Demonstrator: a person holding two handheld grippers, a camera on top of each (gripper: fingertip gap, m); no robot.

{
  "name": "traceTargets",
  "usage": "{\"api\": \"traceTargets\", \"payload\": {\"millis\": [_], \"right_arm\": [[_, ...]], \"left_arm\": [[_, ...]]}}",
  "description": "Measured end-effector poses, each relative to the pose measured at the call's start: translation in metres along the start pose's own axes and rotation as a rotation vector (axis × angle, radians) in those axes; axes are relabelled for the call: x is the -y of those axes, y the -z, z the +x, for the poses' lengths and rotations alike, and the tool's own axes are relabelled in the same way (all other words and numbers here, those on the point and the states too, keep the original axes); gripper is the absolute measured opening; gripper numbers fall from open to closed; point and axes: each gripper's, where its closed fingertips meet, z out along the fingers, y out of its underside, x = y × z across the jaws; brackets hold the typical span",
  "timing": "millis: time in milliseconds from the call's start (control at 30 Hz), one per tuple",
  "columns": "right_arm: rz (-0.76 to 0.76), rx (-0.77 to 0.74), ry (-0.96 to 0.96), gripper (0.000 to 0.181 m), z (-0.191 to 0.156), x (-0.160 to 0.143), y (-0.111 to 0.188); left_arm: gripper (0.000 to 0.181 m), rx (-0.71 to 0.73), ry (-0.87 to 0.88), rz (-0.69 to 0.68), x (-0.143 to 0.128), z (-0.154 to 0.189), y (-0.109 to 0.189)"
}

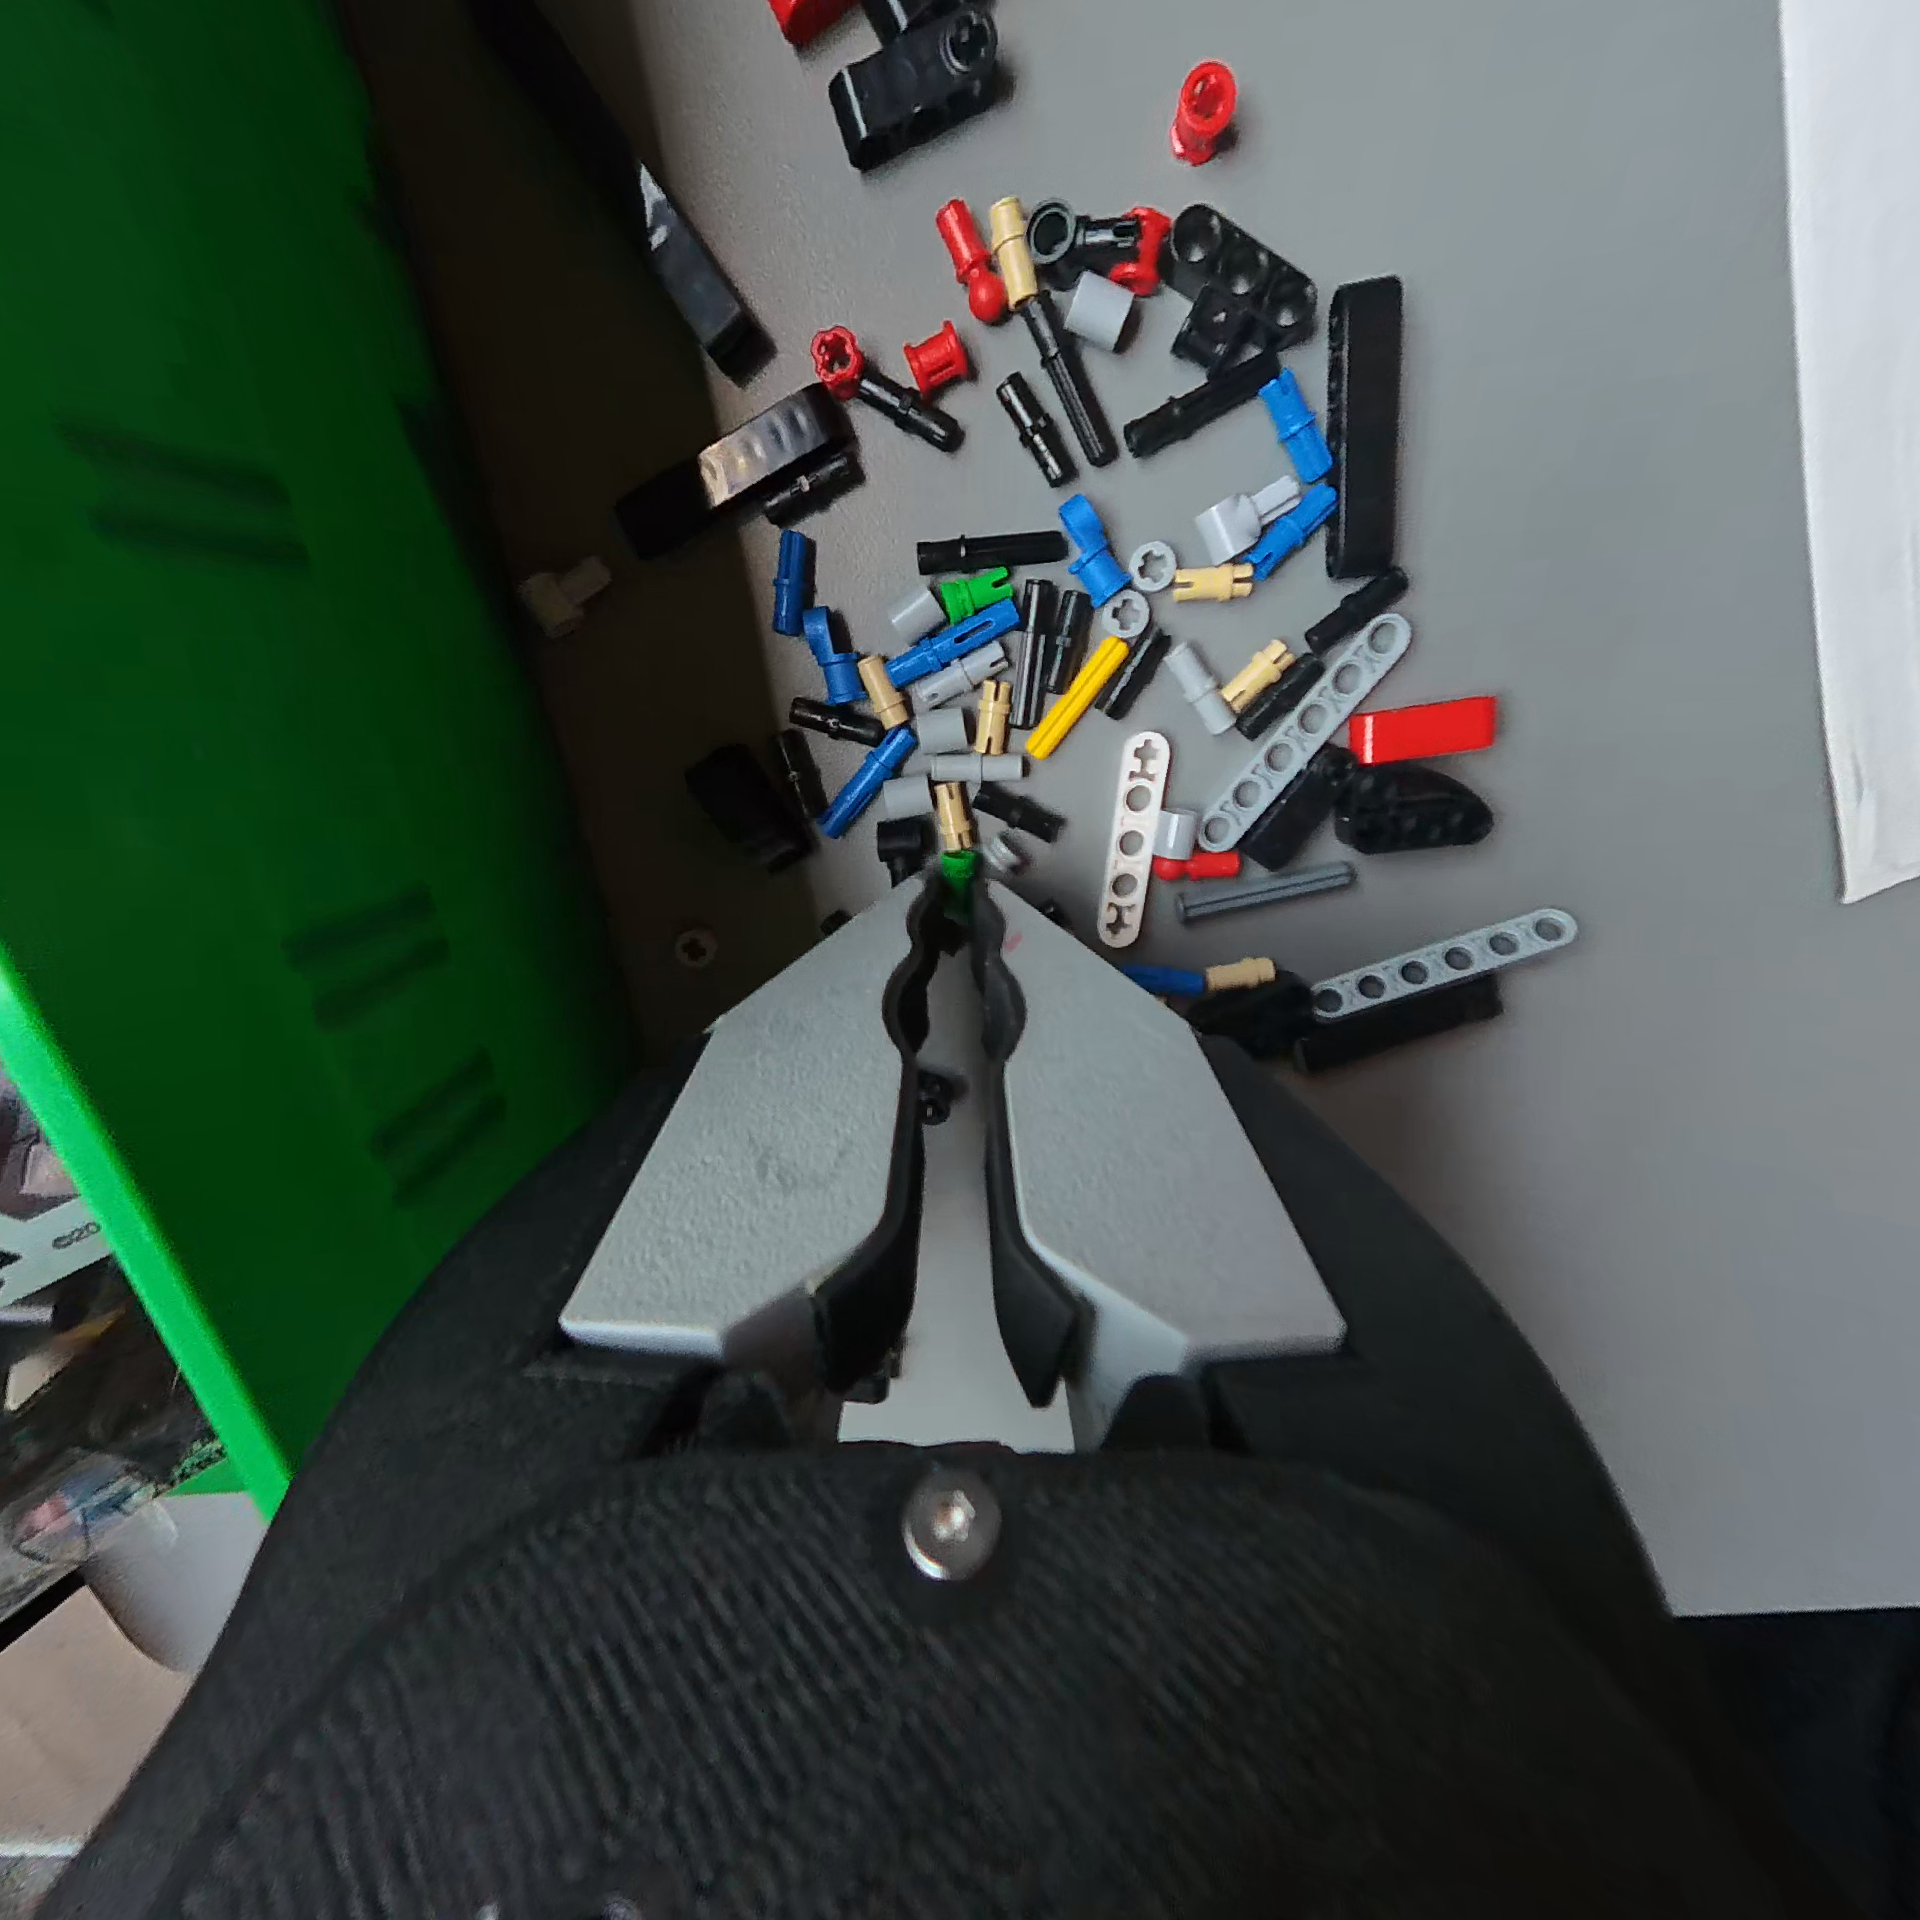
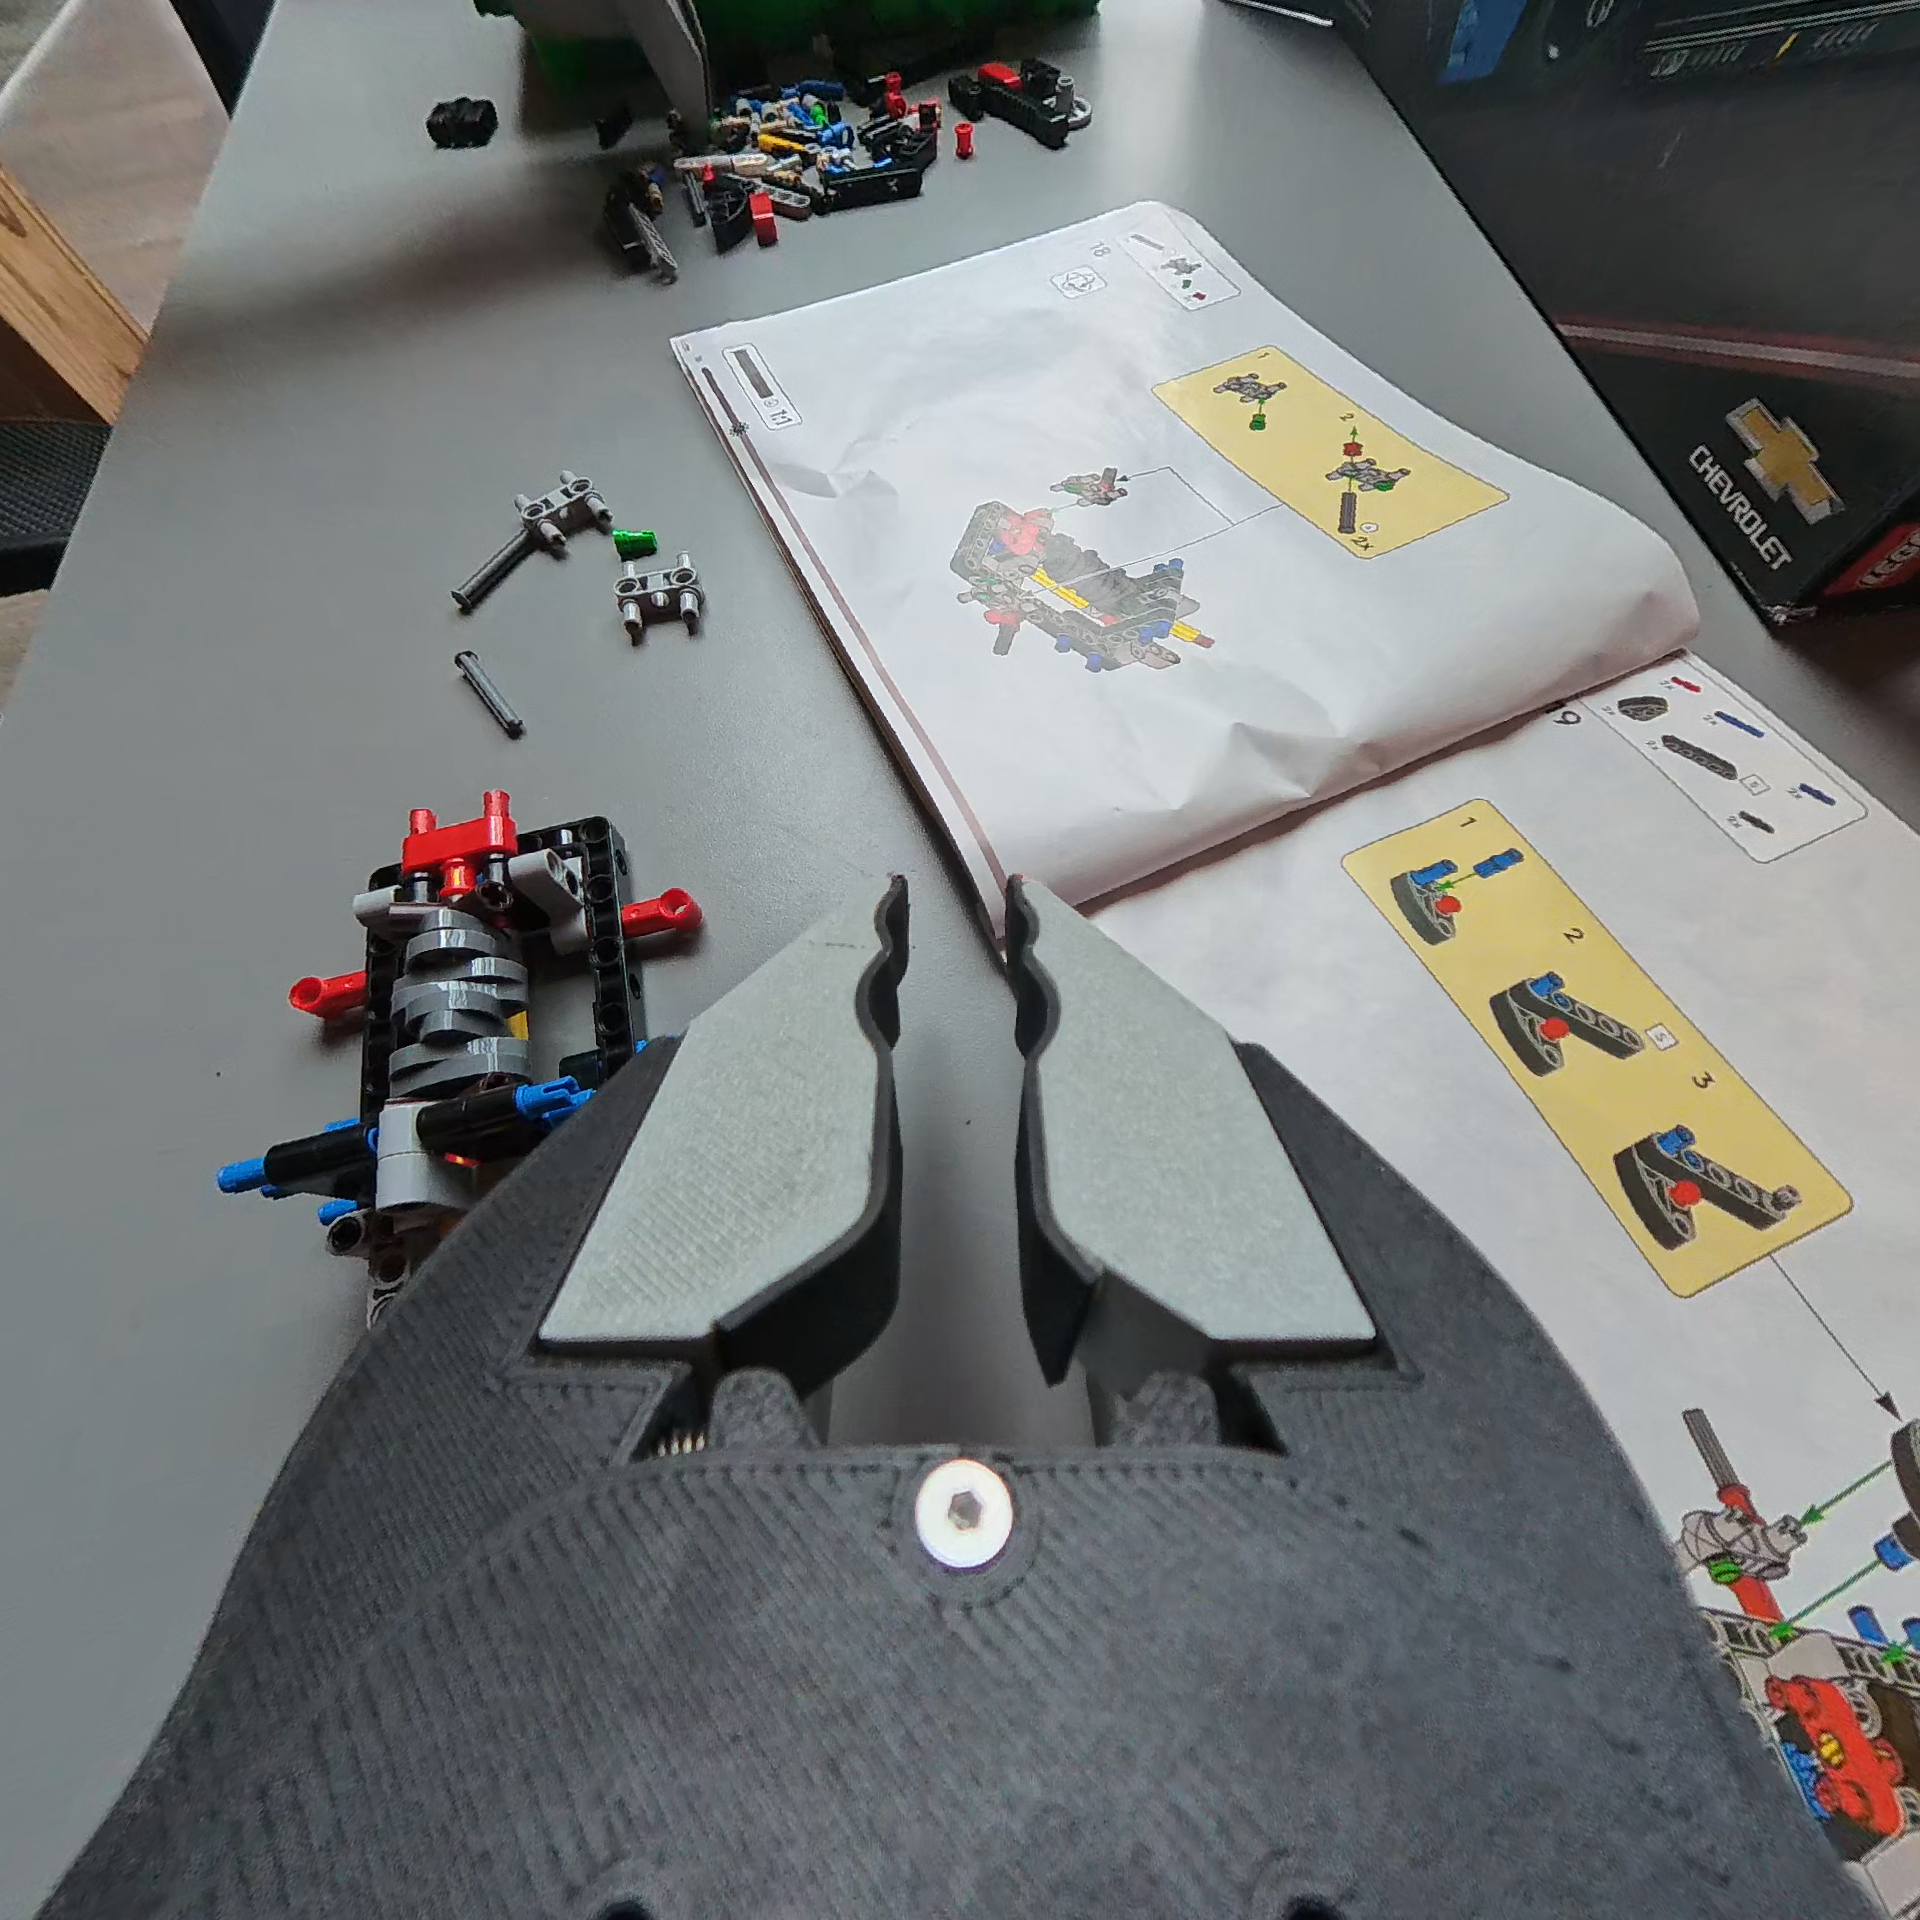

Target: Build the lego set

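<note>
While seemingly pinching a green pin, left fingers amid crowding loose pieces; right fingers apart.

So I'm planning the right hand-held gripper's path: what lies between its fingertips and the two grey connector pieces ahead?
In the right wrist view, only bare grey table separates the right hand-held gripper from the grey connector pieces.

Each gripper, left gripper and right gripper, has a ribbed black printed body, one silver screw, and two grey wedge-shaped fingers edged with wavy black pads.
</note>
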Motion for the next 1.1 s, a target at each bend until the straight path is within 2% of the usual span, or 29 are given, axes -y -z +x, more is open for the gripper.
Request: {"api": "traceTargets", "payload": {"millis": [267, 433, 533, 633, 700, 767, 867, 967, 1100], "right_arm": [[-0.004, 0.002, 0.001, 0.015, 0.000, 0.000, 0.000], [-0.008, 0.003, 0.002, 0.015, -0.001, -0.001, -0.001], [-0.010, 0.004, 0.003, 0.015, -0.001, -0.001, -0.001], [-0.013, 0.005, 0.004, 0.015, -0.001, -0.002, -0.001], [-0.016, 0.005, 0.004, 0.015, -0.001, -0.002, -0.002], [-0.016, 0.003, 0.006, 0.014, -0.001, -0.002, -0.002], [-0.016, 0.000, 0.007, 0.014, -0.001, -0.002, -0.001], [-0.016, 0.001, 0.009, 0.014, -0.002, -0.003, -0.001], [-0.028, 0.012, 0.007, 0.013, -0.003, -0.004, -0.002]], "left_arm": [[0.002, -0.006, -0.016, -0.004, 0.000, 0.000, 0.001], [0.002, -0.021, -0.050, 0.087, 0.011, 0.016, 0.025], [0.002, -0.103, -0.169, 0.155, 0.018, 0.060, 0.050], [0.002, -0.291, -0.394, 0.183, 0.011, 0.143, 0.064], [0.002, -0.427, -0.516, 0.149, -0.003, 0.200, 0.062], [0.002, -0.438, -0.608, 0.098, -0.013, 0.231, 0.050], [0.002, -0.423, -0.693, 0.042, -0.020, 0.254, 0.031], [0.002, -0.498, -0.698, 0.026, -0.024, 0.274, 0.030], [0.005, -0.386, -0.740, 0.014, -0.022, 0.267, 0.018]]}}
